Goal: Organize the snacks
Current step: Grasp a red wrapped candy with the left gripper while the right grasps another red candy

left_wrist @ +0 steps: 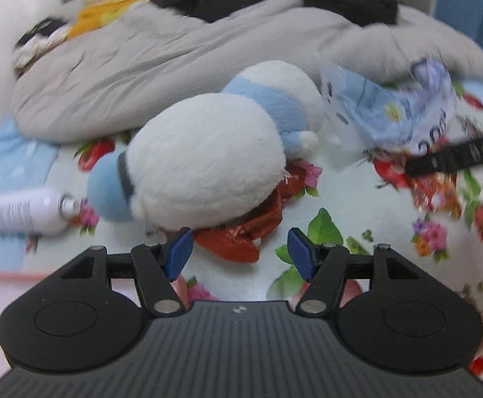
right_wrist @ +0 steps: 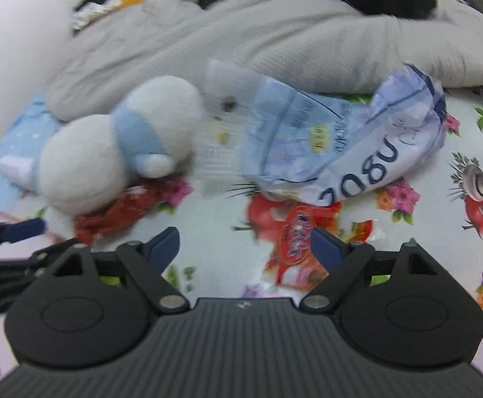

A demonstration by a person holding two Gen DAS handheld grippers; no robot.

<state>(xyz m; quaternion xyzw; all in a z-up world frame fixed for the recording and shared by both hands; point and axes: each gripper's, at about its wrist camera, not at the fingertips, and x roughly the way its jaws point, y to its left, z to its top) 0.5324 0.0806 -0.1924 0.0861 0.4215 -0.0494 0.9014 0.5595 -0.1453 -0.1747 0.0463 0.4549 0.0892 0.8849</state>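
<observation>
- Left gripper (left_wrist: pixel 239 252): jaws wide apart, nothing between the pads; it hovers over the floral sheet (left_wrist: pixel 357 205).
- Red wrapper (left_wrist: pixel 241 232) lies just ahead of it, between the fingertips' line and the plush toy (left_wrist: pixel 208 165), partly tucked under the toy.
- Right gripper (right_wrist: pixel 244 248): jaws wide apart, gripping nothing.
- Orange-red snack packet (right_wrist: pixel 296 242) lies flat between its fingers, nearer the right one; whether the pad touches it I cannot tell.
- Blue bag (right_wrist: pixel 324 132) lies further ahead, against the grey quilt (right_wrist: pixel 241 33).
</observation>
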